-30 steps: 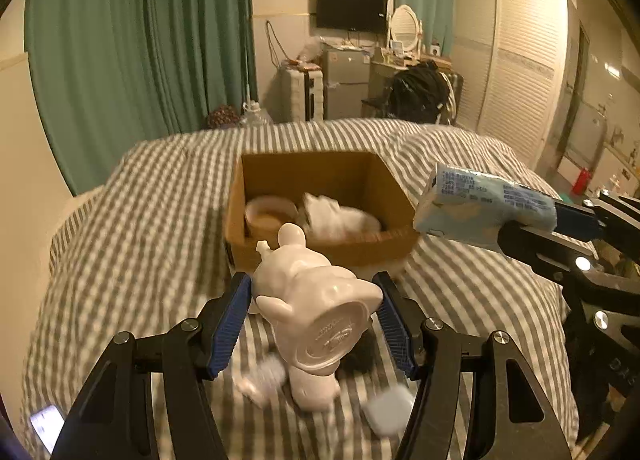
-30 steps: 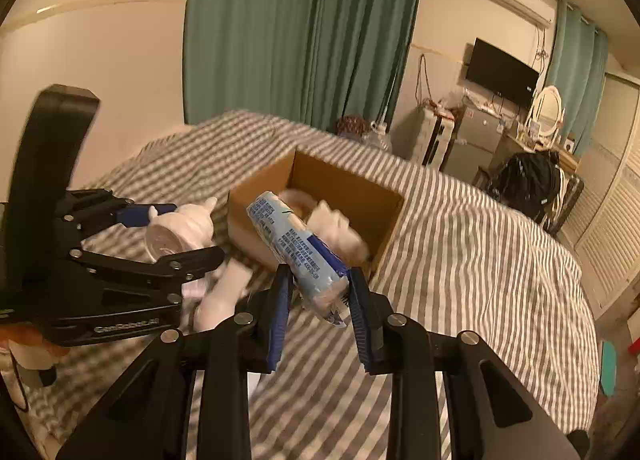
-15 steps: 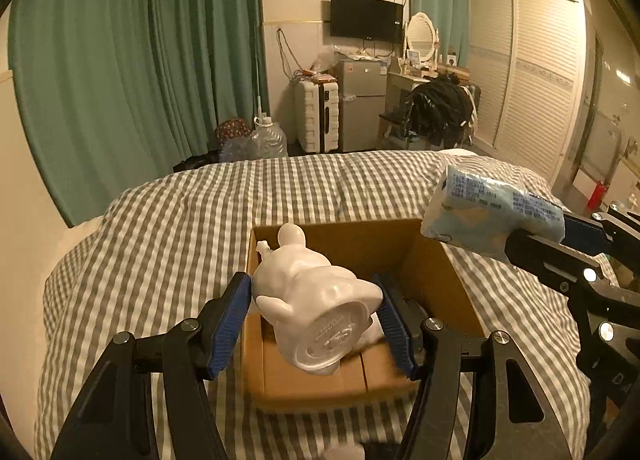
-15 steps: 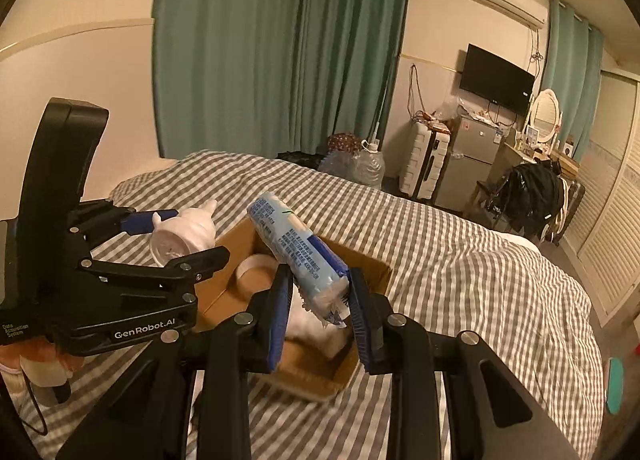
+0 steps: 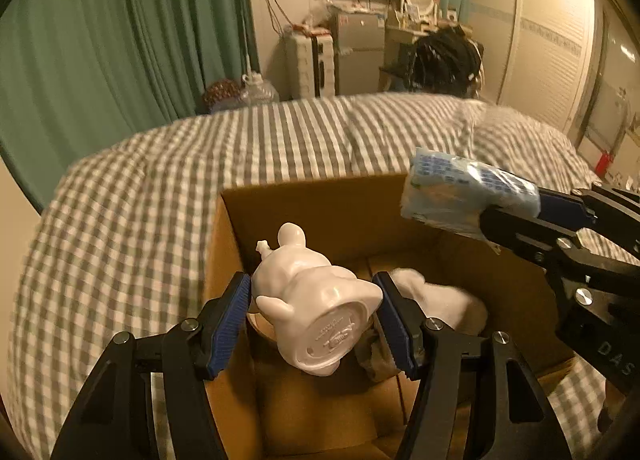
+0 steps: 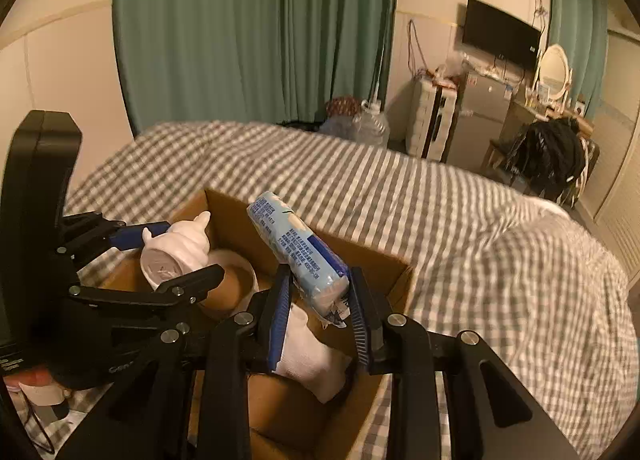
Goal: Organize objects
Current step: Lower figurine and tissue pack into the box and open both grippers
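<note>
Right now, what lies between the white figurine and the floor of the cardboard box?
In the right wrist view, a round bowl sits under the white figurine, on the floor of the cardboard box.

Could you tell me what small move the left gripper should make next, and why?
Probably lower a little, then open. The left gripper holds the white figurine above the open cardboard box, over a bowl and white cloth, so easing down first seems gentler than dropping it.
</note>
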